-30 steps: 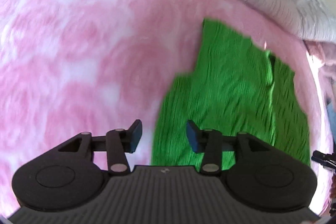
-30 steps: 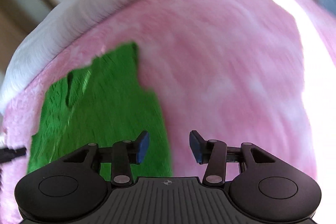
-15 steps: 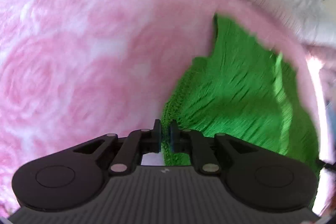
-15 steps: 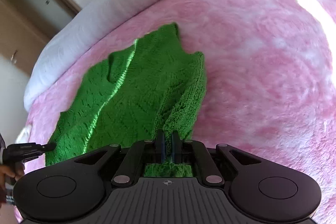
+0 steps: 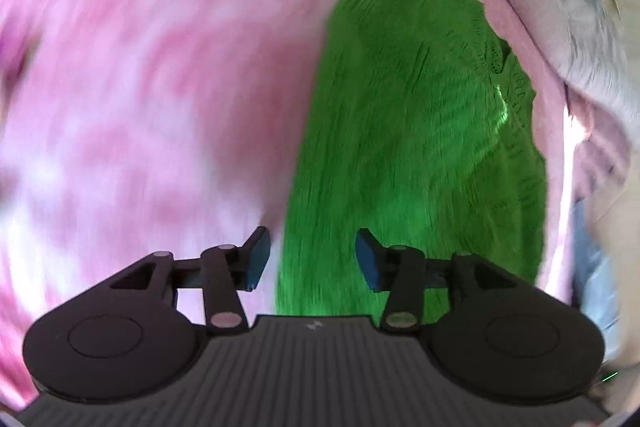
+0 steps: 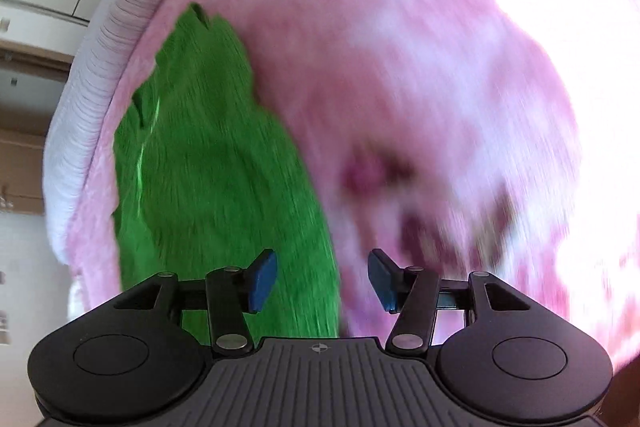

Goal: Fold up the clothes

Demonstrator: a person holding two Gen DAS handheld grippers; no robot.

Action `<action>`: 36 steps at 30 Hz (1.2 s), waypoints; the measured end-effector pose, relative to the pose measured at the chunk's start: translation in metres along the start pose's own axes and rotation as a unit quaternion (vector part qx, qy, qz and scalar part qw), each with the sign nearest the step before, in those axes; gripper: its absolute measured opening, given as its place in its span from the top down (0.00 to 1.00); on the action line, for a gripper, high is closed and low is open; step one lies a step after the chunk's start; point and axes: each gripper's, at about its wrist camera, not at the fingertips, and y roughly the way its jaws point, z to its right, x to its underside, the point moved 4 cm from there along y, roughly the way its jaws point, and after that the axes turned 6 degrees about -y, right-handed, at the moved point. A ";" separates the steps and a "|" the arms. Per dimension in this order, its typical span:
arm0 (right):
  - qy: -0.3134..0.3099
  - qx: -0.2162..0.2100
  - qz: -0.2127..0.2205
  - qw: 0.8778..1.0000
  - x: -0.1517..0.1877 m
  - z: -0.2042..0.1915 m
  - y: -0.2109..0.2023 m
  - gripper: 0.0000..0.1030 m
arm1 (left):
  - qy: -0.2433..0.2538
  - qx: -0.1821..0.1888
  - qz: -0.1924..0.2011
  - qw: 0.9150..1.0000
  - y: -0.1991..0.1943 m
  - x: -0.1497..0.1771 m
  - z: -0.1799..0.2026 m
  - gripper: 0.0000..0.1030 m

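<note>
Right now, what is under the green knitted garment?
The green knitted garment lies on a pink plush blanket, which shows all around it. What is beneath its middle is covered.

**Tally by kind**

One green knitted garment, lying on one pink fleece blanket. One ribbed white duvet along the far edge. Two grippers: left and right, each with two blue-padded fingers spread apart, nothing between.

Both views are smeared by motion blur and curved by fisheye distortion at the edges. The pink blanket is washed out by glare at the right view's upper right; a bright streak is seen on the green sweater.
</note>
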 end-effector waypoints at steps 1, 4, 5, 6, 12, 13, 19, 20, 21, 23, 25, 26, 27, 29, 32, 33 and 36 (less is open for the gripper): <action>0.014 -0.008 0.000 1.000 0.009 0.004 0.000 0.47 | -0.024 0.010 -0.005 1.000 -0.002 0.010 -0.006 0.59; 0.076 -0.034 0.030 0.996 0.018 0.016 0.004 0.47 | -0.075 0.035 0.009 0.996 0.000 0.019 -0.013 0.59; 0.118 -0.051 0.039 0.991 0.018 0.022 0.006 0.47 | -0.090 0.044 0.013 0.995 0.000 0.021 -0.015 0.60; 0.162 -0.070 0.045 0.983 0.018 0.028 0.008 0.48 | -0.088 0.051 0.009 0.995 0.000 0.022 -0.014 0.60; 0.111 -0.049 0.016 0.993 0.006 0.003 0.016 0.95 | -0.077 0.096 -0.012 0.992 -0.002 0.028 -0.006 0.92; 0.078 -0.038 0.020 0.996 0.003 -0.008 0.014 0.95 | -0.078 0.108 -0.013 0.991 -0.003 0.029 -0.005 0.94; -0.167 -0.122 0.129 0.970 -0.019 -0.088 -0.062 0.96 | -0.048 0.158 0.069 0.984 -0.031 0.039 -0.038 0.93; -0.183 -0.095 0.110 0.972 -0.017 -0.083 -0.056 0.96 | -0.033 0.114 0.061 0.991 -0.024 0.043 -0.048 0.93; -0.191 -0.057 0.081 0.977 -0.014 -0.073 -0.043 0.96 | -0.019 0.074 0.054 0.996 -0.018 0.047 -0.056 0.93; -0.197 0.028 0.023 0.980 -0.007 -0.053 -0.018 0.95 | 0.010 0.049 0.056 0.997 -0.017 0.052 -0.052 0.88; -0.195 0.115 -0.016 0.974 0.000 -0.037 0.002 0.92 | 0.053 0.011 0.056 0.997 -0.023 0.051 -0.038 0.85; -0.212 0.129 -0.011 0.969 0.002 -0.040 0.002 0.89 | 0.096 -0.013 0.061 0.993 -0.027 0.051 -0.029 0.82; -0.230 0.133 -0.004 0.964 0.004 -0.045 0.000 0.80 | 0.153 -0.043 0.066 0.985 -0.031 0.053 -0.020 0.79; -0.290 0.161 0.006 0.943 0.013 -0.058 -0.007 0.72 | 0.290 -0.084 0.060 0.951 -0.034 0.068 0.005 0.76; -0.441 0.188 0.011 0.877 0.039 -0.083 -0.013 0.71 | 0.476 -0.092 0.048 0.873 -0.031 0.101 0.042 0.68; -0.488 0.193 0.001 0.851 0.047 -0.091 -0.010 0.71 | 0.522 -0.093 0.042 0.847 -0.026 0.113 0.047 0.68; -0.607 0.188 -0.032 0.771 0.078 -0.103 0.007 0.71 | 0.631 -0.103 0.027 0.768 -0.010 0.144 0.057 0.66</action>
